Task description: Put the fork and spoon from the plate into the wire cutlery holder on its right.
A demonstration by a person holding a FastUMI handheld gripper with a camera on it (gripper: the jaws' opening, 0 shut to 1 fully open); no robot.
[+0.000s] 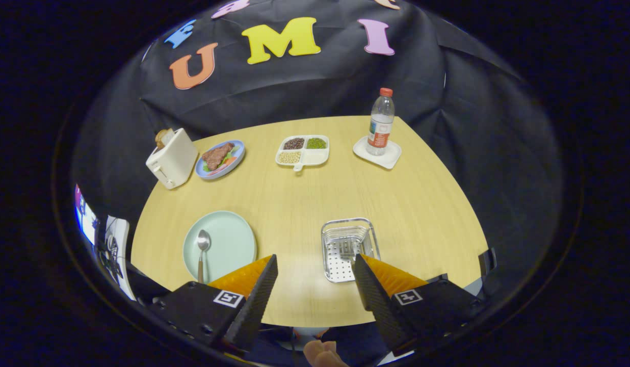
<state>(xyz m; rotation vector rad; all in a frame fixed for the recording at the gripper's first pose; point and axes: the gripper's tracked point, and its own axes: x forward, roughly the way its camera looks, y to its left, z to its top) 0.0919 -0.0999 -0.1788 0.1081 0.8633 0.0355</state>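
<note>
A pale green plate (pixel 233 244) lies on the wooden table just beyond my left finger, with a metal spoon (pixel 202 250) resting on its left half, bowl pointing away. The wire cutlery holder (pixel 331 237) stands to the plate's right, just ahead of my right finger. The fork (pixel 347 248) lies inside the holder, its tines showing by the right fingertip. My gripper (pixel 315 265) hovers above the table's near edge, open, with bare table between its fingers.
Along the far side of the table (pixel 294 199) stand a white toaster (pixel 171 158), a blue plate of meat (pixel 220 158), a divided tray of beans (pixel 302 150) and a water bottle (pixel 381 122) on a white coaster. A fingertip (pixel 322 354) shows below the gripper.
</note>
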